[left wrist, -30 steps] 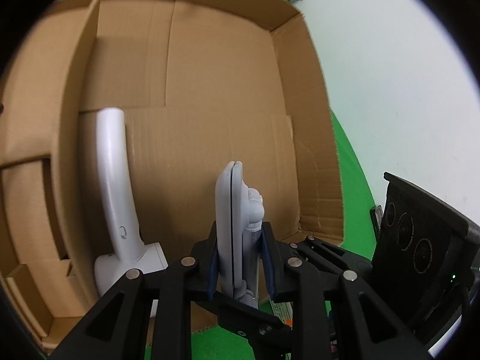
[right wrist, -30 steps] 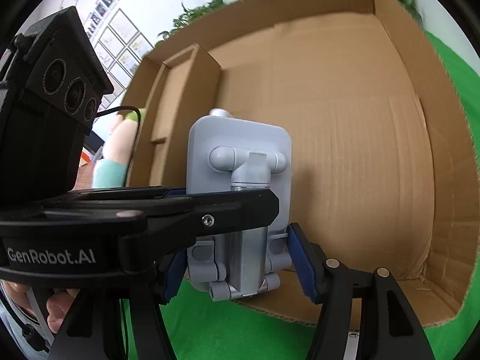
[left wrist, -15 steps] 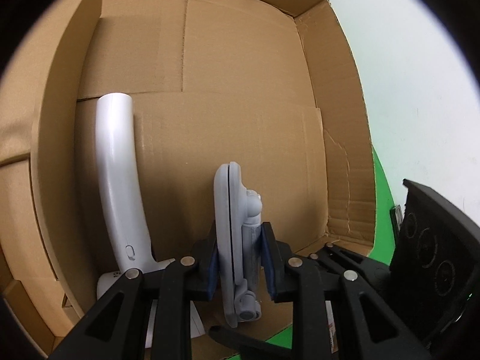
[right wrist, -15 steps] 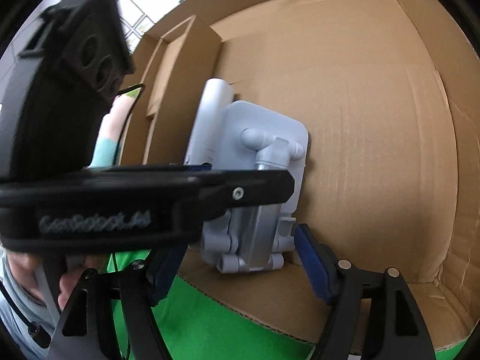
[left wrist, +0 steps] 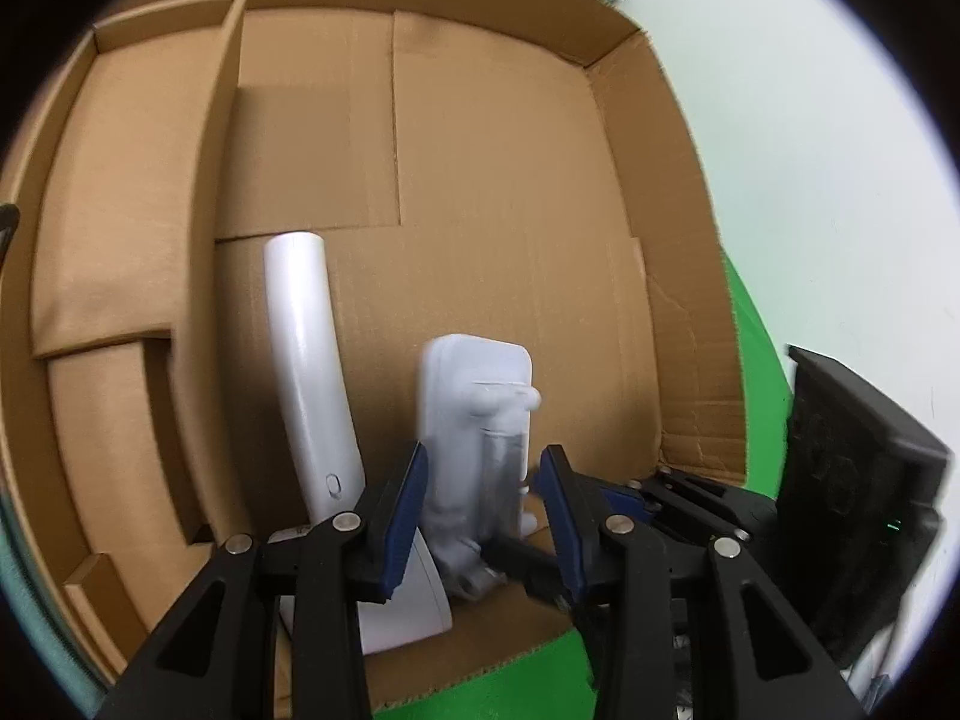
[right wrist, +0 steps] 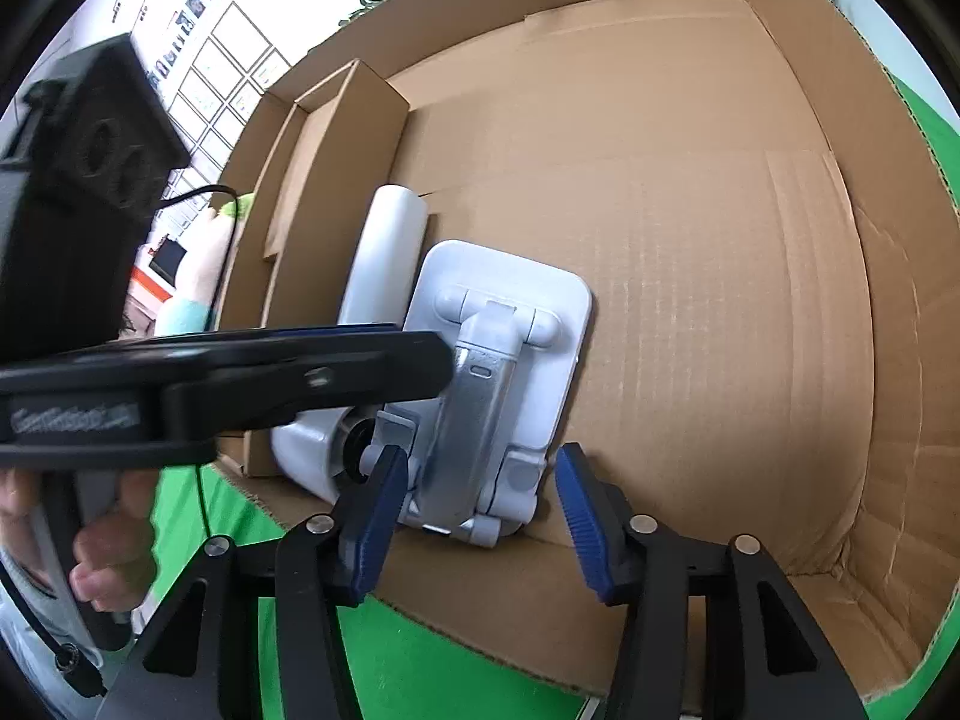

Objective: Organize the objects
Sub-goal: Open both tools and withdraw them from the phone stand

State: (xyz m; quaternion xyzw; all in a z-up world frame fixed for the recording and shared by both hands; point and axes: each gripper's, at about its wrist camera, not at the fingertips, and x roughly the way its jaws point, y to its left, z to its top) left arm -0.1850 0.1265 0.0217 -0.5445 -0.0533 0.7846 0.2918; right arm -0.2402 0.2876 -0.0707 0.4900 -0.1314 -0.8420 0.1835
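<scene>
Left gripper, left wrist view: jaws just opened, spread either side of the grey folding phone stand, pads seemingly clear though motion blur hides contact. Stand sits in the cardboard box beside a white curved handset. Right wrist view: right gripper just narrowed, not gripping, flanking the stand's hinge end. Risk: the freed stand tips against the handset or slides toward the box's open edge.

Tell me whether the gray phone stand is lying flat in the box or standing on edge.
Lying flat: the phone stand rests broad-side on the cardboard box floor.
</scene>
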